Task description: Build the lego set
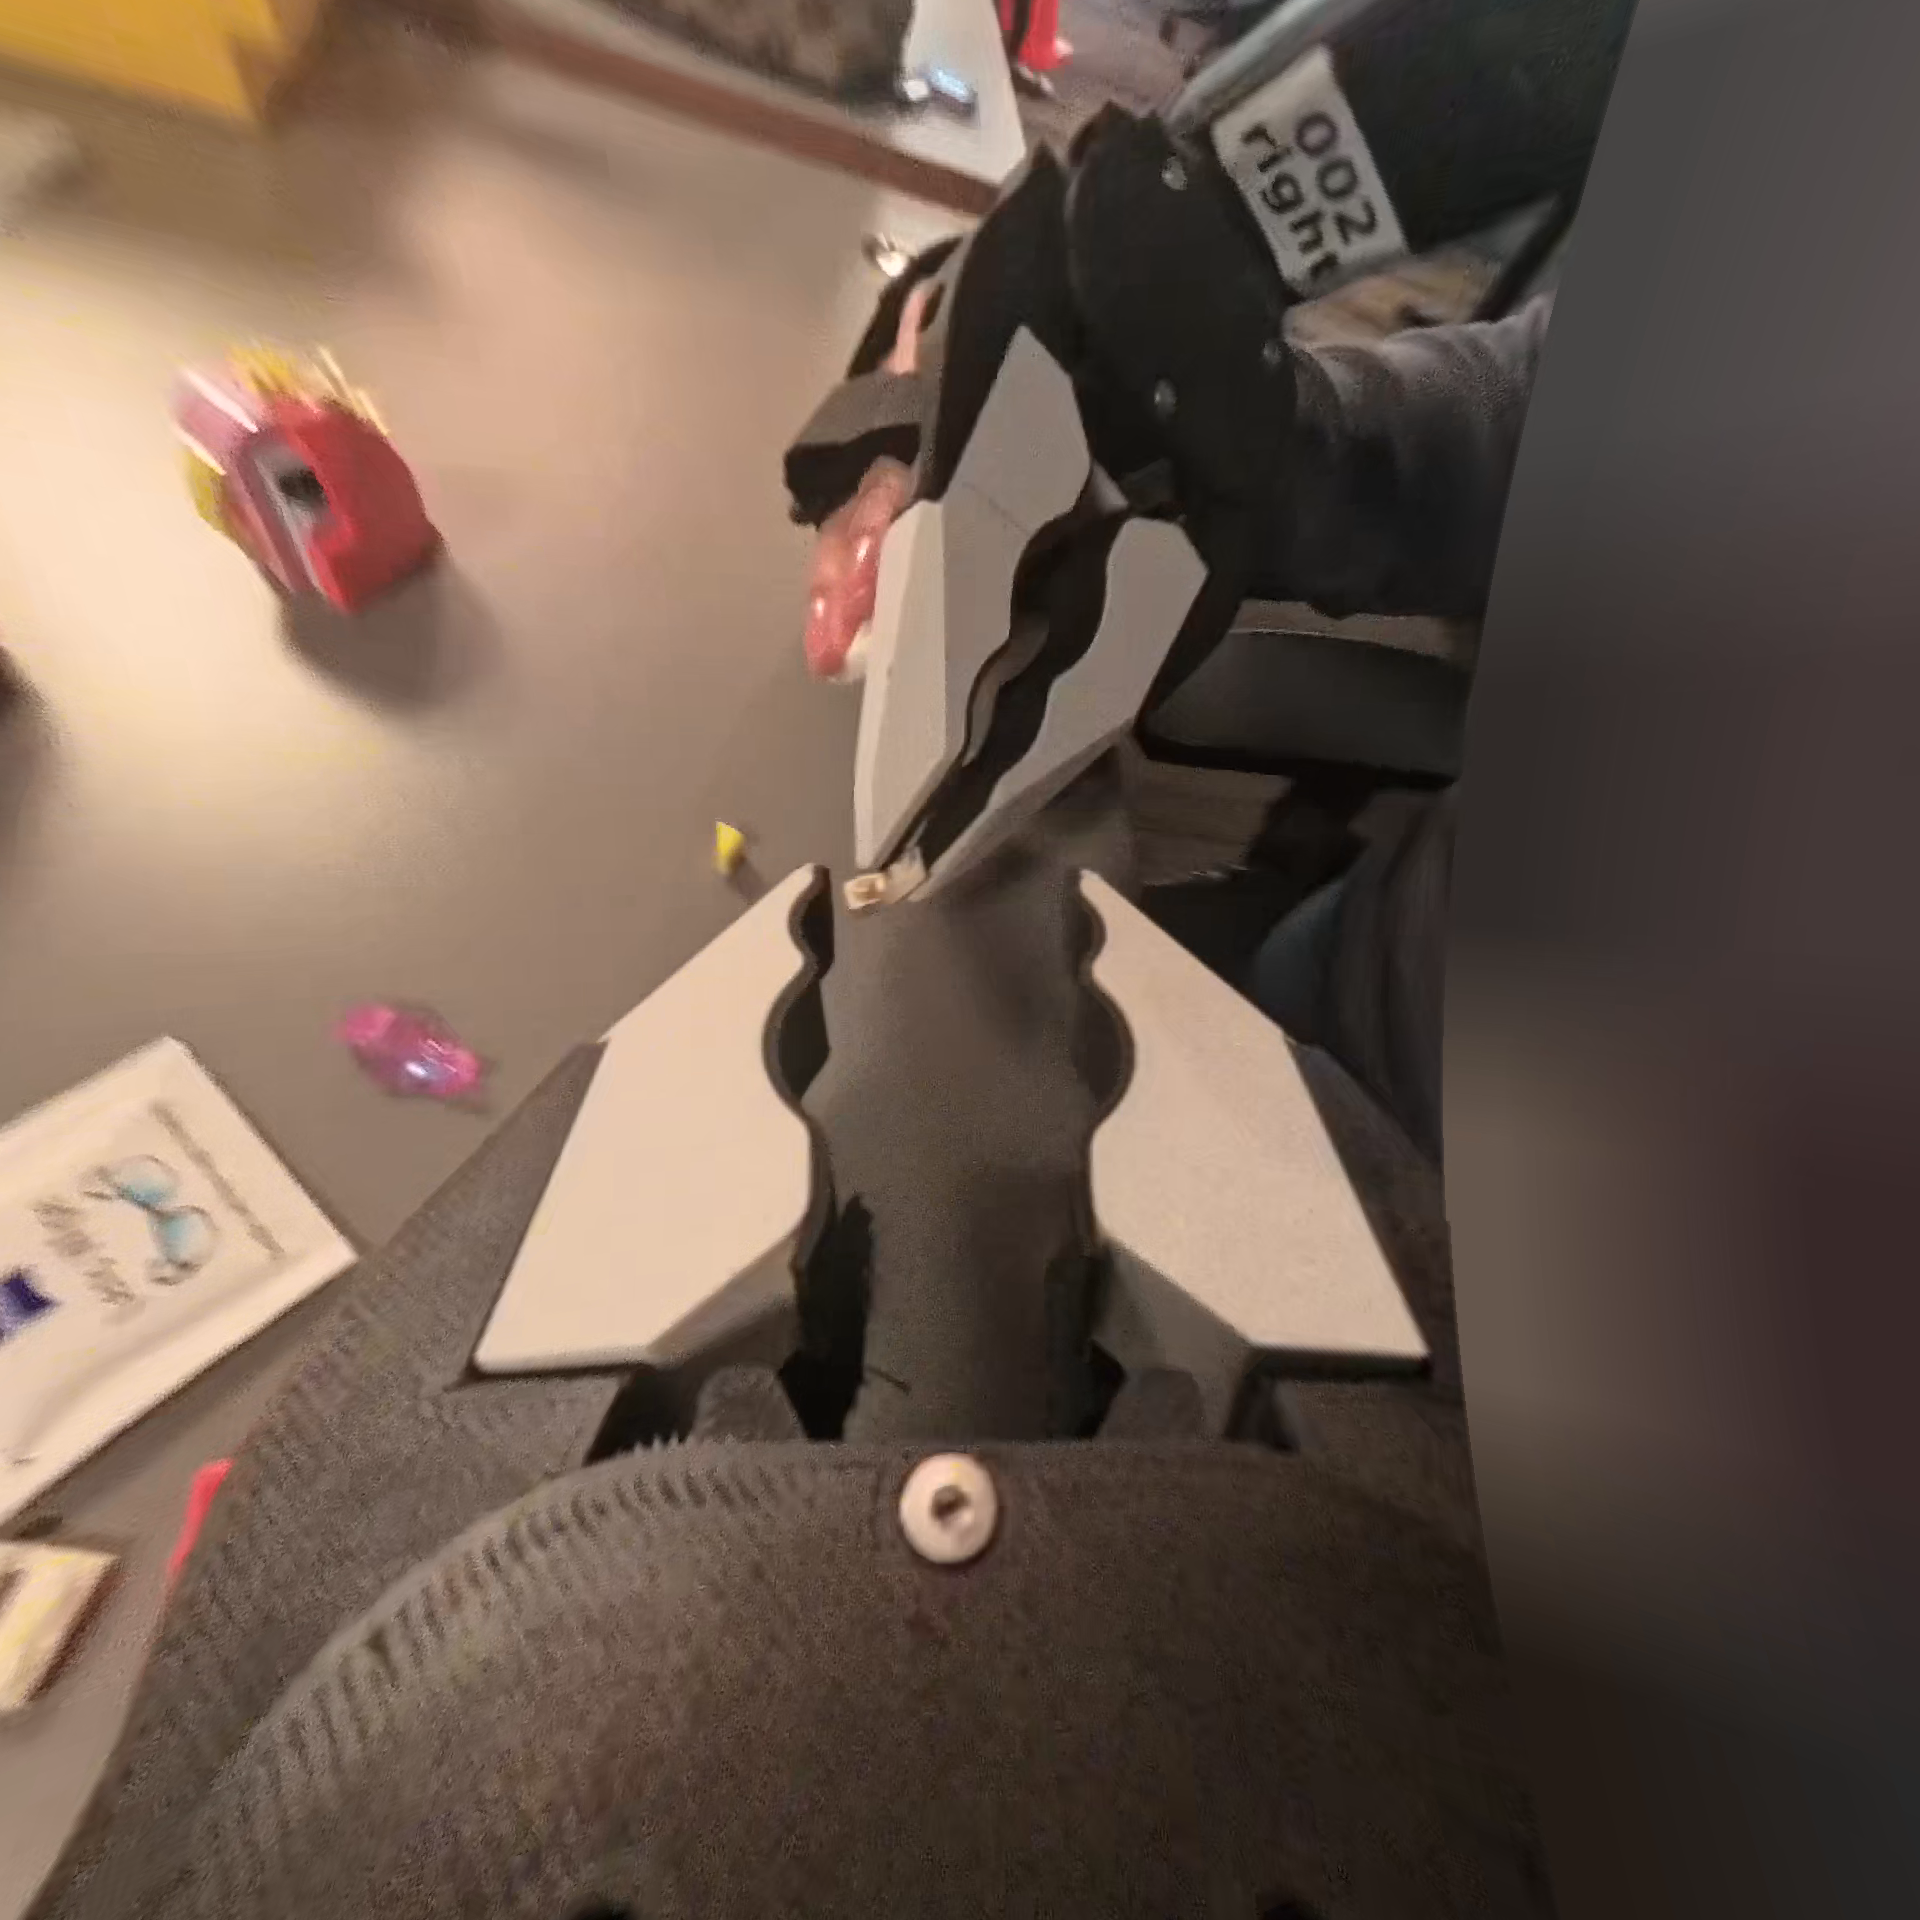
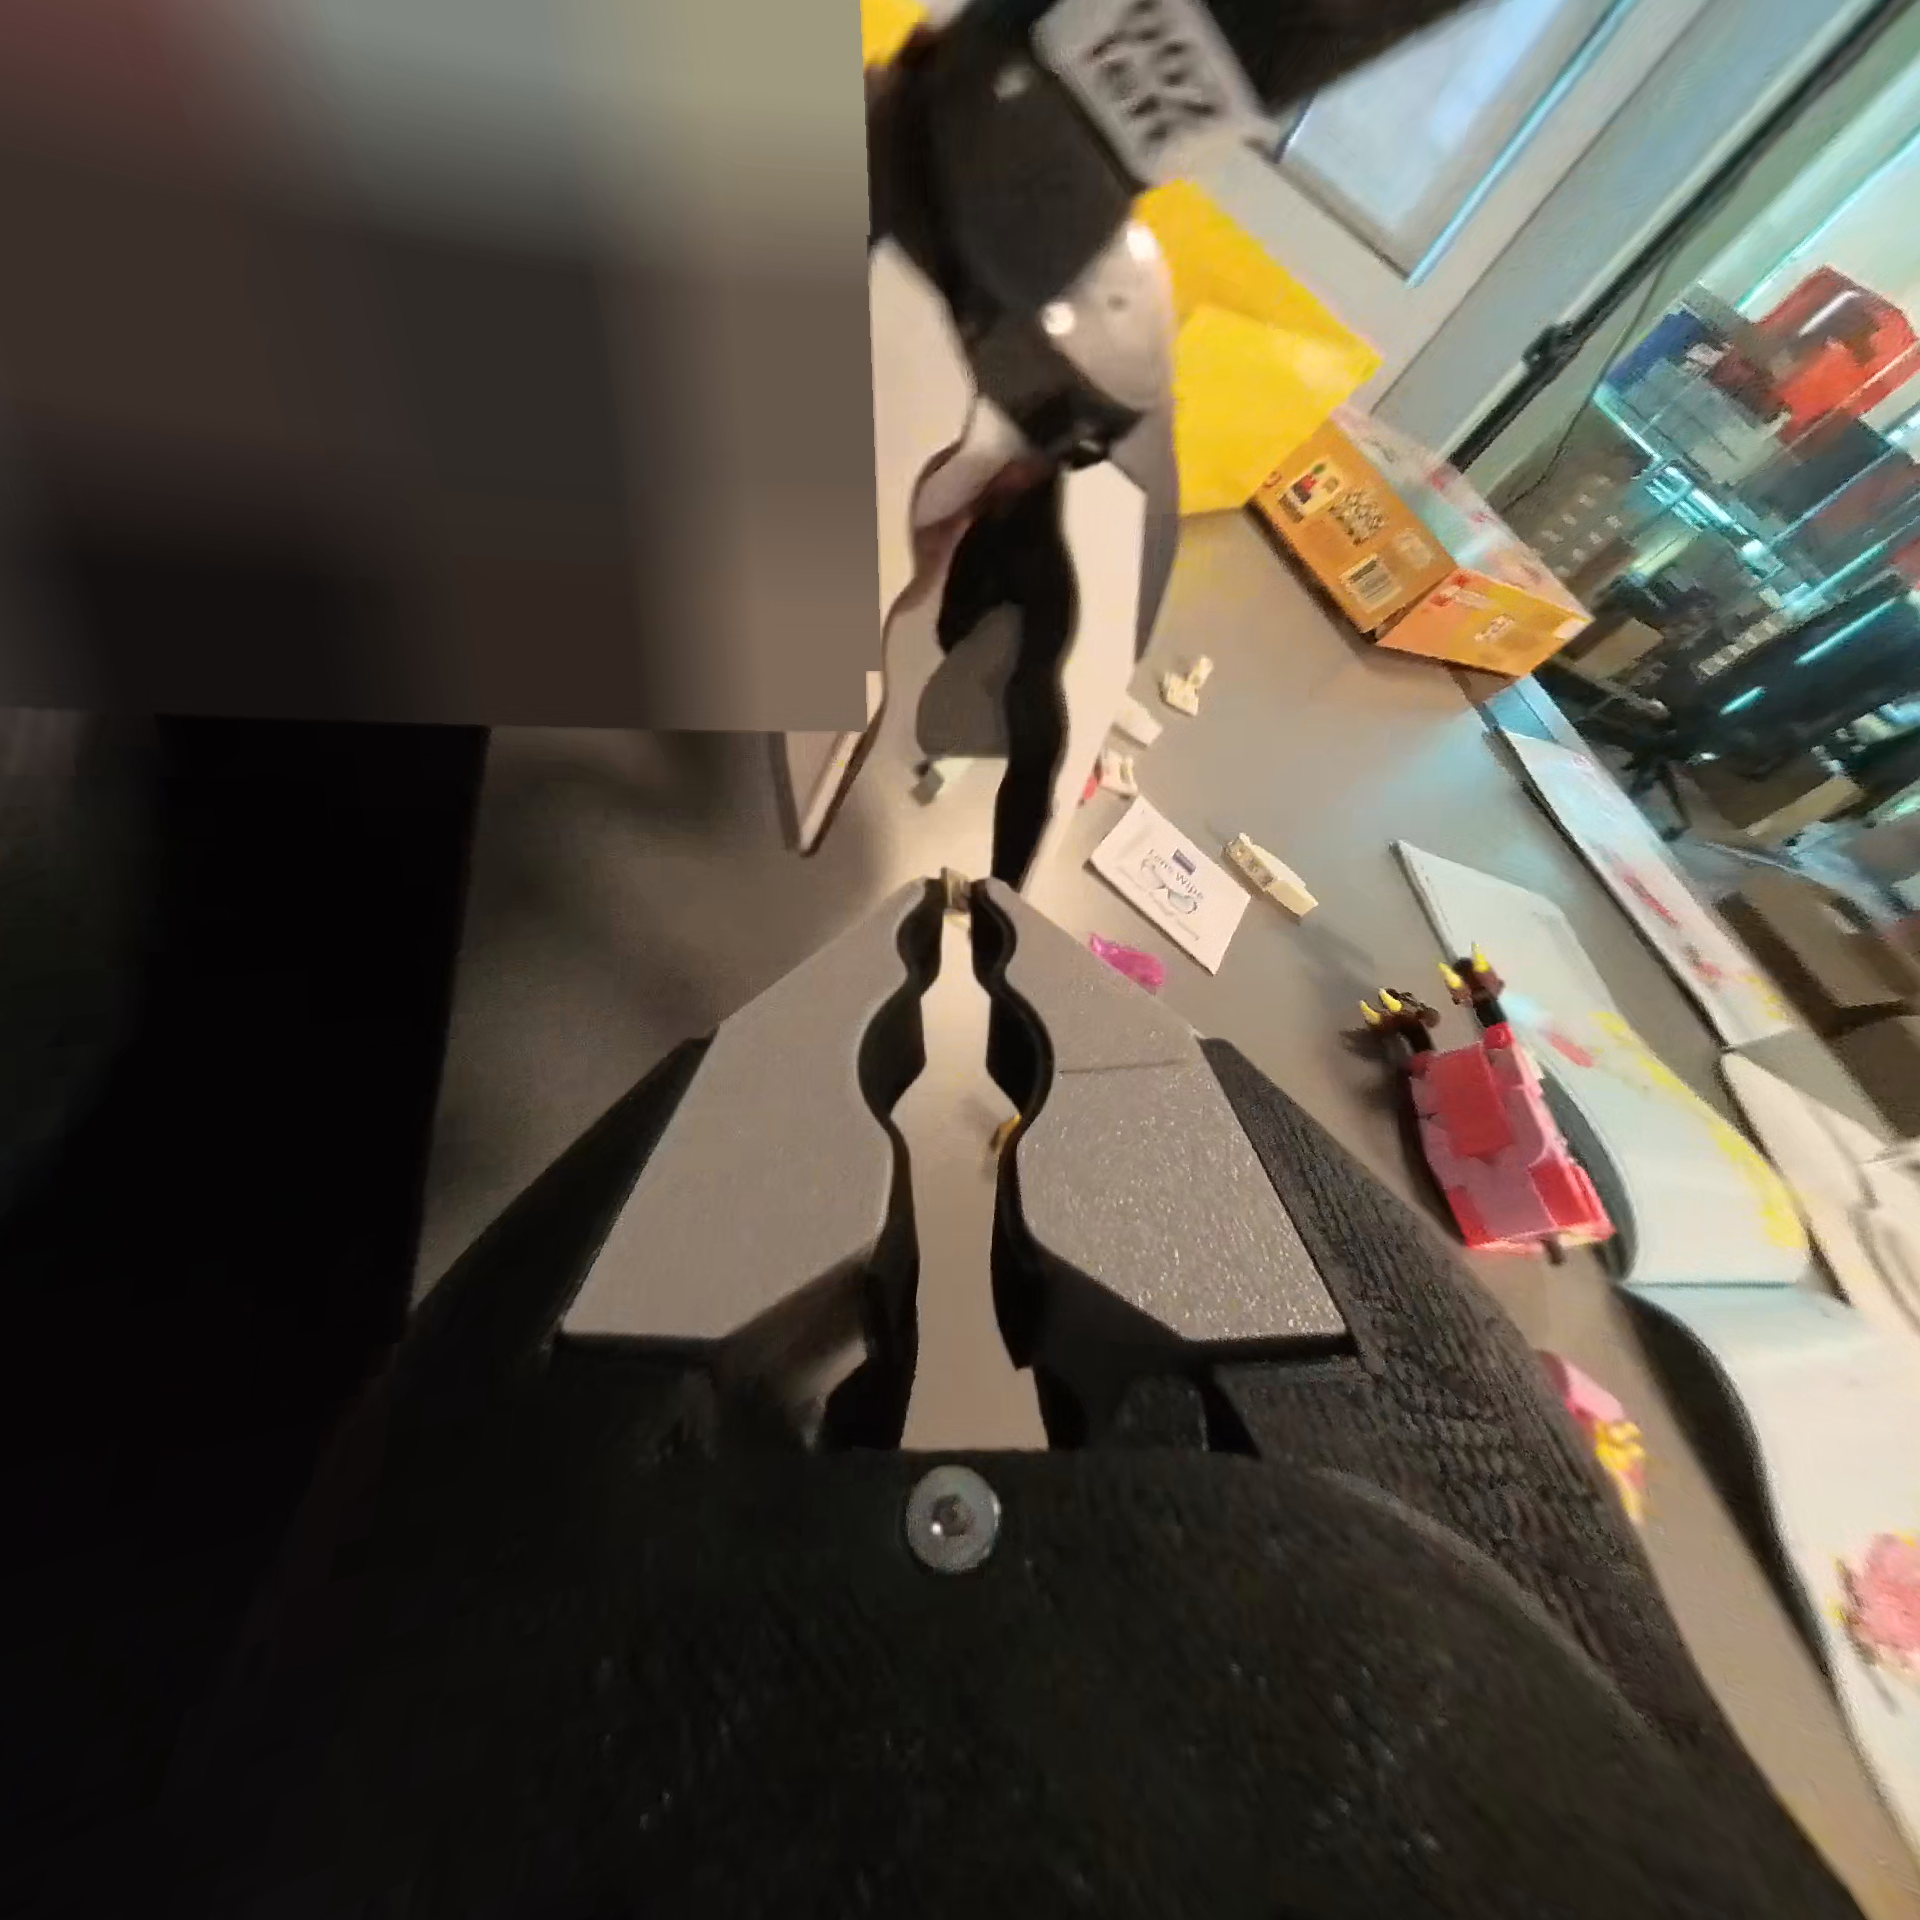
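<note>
My right gripper (image 2: 951,891) is shut on a small tan brick piece (image 2: 953,883), pinched at the very fingertips. In the left wrist view the right gripper (image 1: 899,878) comes down from above with that tan piece (image 1: 876,890) sticking out of its tips. My left gripper (image 1: 954,883) is open with its jaws wide apart. The tan piece sits just beside its left fingertip (image 1: 816,883), and nothing is pressed between its pads. One of the left gripper's fingers (image 2: 1039,727) shows just beyond the right gripper's tips in the right wrist view.
On the grey table (image 2: 1351,727) lie a red and pink brick build (image 2: 1496,1153), dark horned pieces (image 2: 1403,1013), a white sachet (image 2: 1169,894), a pink wrapper (image 2: 1127,961), a loose tan brick (image 2: 1273,878) and a small yellow piece (image 1: 730,842). A yellow box (image 2: 1247,364) and an orange box (image 2: 1423,551) stand farther back. Left and right tips are no more than a few centimetres apart. The white sachet (image 2: 1169,894) is about 12 centimetres from both grippers' fingertips. It is also in sight in the left wrist view (image 1: 147,1203).
</note>
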`<action>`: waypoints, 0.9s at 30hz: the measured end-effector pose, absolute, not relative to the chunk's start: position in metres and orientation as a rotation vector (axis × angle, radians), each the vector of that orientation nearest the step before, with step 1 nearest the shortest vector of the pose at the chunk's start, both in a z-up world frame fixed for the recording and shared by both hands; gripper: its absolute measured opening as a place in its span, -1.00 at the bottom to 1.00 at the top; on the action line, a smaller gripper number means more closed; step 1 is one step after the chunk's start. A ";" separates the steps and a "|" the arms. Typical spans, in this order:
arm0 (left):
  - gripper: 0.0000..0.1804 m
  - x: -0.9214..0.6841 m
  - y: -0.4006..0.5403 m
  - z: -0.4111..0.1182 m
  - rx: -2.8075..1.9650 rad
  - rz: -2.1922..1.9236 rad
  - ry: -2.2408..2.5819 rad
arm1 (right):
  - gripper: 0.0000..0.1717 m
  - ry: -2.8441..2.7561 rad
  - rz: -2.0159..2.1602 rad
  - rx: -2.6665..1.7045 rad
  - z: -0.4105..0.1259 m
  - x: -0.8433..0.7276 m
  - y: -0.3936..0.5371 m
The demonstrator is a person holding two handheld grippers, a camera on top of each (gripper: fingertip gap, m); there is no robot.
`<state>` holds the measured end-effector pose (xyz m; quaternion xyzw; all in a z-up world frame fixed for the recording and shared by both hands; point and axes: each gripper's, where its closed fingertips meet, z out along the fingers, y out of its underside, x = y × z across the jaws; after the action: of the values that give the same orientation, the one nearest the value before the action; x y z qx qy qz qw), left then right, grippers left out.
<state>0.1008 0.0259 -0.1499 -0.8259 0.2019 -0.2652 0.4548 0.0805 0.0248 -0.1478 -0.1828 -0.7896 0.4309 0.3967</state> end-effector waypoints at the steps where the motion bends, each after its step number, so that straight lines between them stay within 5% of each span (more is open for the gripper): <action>1: -0.56 0.100 0.028 -0.147 -2.004 -0.562 0.531 | -0.96 -1.980 1.156 -0.492 -0.142 0.082 0.026; 7: -0.95 0.097 0.041 -0.131 -1.850 -0.227 0.622 | -0.96 -1.883 1.411 -0.555 -0.117 0.089 0.029; 27: -0.96 0.094 0.049 -0.187 -2.177 -0.295 0.661 | -0.96 -2.259 1.079 -0.787 -0.181 0.090 0.047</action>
<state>0.0945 0.0491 -0.1866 -0.8650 0.2625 -0.1173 0.4112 0.0900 0.0473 -0.1807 -0.2900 -0.8320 0.3977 0.2559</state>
